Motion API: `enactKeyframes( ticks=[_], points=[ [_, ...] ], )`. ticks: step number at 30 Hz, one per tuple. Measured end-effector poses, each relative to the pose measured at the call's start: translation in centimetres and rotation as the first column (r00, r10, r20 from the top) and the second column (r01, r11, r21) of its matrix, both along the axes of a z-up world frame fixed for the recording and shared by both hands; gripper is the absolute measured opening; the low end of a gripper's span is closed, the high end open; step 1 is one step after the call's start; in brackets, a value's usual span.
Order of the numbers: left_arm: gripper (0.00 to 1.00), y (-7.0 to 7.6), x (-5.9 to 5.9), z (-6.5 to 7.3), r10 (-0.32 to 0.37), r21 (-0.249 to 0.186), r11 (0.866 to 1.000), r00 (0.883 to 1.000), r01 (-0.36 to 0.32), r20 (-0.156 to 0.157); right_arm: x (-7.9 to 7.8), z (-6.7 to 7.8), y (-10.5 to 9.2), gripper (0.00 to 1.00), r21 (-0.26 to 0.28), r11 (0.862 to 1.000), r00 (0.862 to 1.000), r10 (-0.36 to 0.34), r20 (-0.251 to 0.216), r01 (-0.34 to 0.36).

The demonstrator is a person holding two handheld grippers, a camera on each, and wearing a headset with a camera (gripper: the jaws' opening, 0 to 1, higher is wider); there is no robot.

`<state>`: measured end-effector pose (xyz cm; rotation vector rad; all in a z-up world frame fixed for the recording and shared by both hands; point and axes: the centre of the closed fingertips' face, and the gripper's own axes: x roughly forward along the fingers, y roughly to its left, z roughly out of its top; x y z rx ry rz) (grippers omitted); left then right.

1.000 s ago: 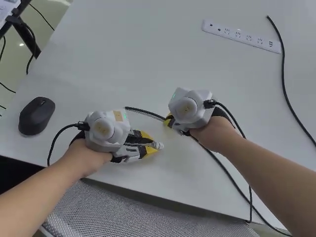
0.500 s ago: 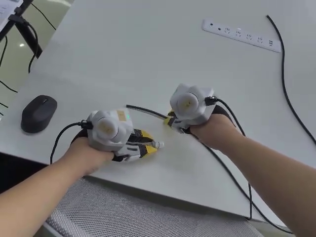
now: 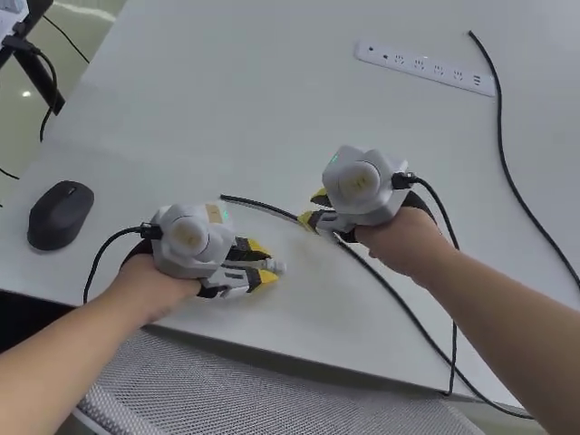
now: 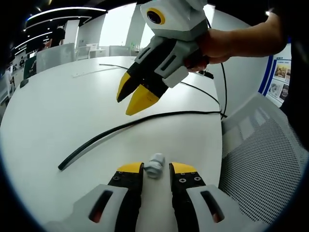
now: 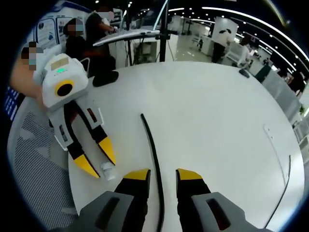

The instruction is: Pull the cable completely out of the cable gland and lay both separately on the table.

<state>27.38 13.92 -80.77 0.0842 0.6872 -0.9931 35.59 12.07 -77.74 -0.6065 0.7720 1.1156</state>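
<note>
Around: black oval mouse point(image 3: 60, 214) left, white plastic power strip point(image 3: 426, 67) upper right
Jaws: left gripper point(image 4: 155, 168), right gripper point(image 5: 163, 175) both held apart
Surface: white tabletop point(image 3: 227, 109)

In the head view, part of the cable point(image 3: 258, 205) is hidden beneath the right tongs point(image 3: 313, 207). The cable gland point(image 3: 276, 266) by the left tongs point(image 3: 263, 261) is too small to make out. In the right gripper view, the cable runs off the bottom edge.
</note>
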Motion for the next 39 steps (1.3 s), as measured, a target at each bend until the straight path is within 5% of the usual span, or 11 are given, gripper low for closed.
enactKeyframes(
  ticks=[5, 16, 23, 33, 39],
  points=[
    [0.26, 0.2, 0.3, 1.0, 0.009, 0.006, 1.000, 1.000, -0.009, 0.012, 0.1, 1.3, -1.6, 0.22, 0.038, 0.998, 0.999, -0.050, 0.001, 0.050],
    [0.35, 2.3, 0.3, 3.9, 0.082, -0.015, 0.997, 0.996, -0.082, 0.018, -0.5, 4.6, -4.9, 0.33, 0.166, 0.967, 0.981, -0.190, -0.037, 0.194],
    [0.43, 3.5, 0.1, 6.9, 0.138, -0.054, 0.989, 0.989, -0.136, 0.042, -2.3, 7.7, -7.3, 0.42, 0.306, 0.912, 0.962, -0.264, -0.074, 0.273],
    [0.51, 5.6, -1.0, 9.8, 0.208, -0.106, 0.974, 0.977, -0.203, 0.045, -4.4, 9.7, -11.8, 0.51, 0.390, 0.834, 0.919, -0.377, -0.116, 0.391],
    [0.59, 7.3, -1.4, 10.2, 0.262, -0.112, 0.960, 0.964, -0.255, 0.049, -6.1, 9.6, -13.6, 0.58, 0.394, 0.819, 0.907, -0.402, -0.125, 0.417]
  ],
)
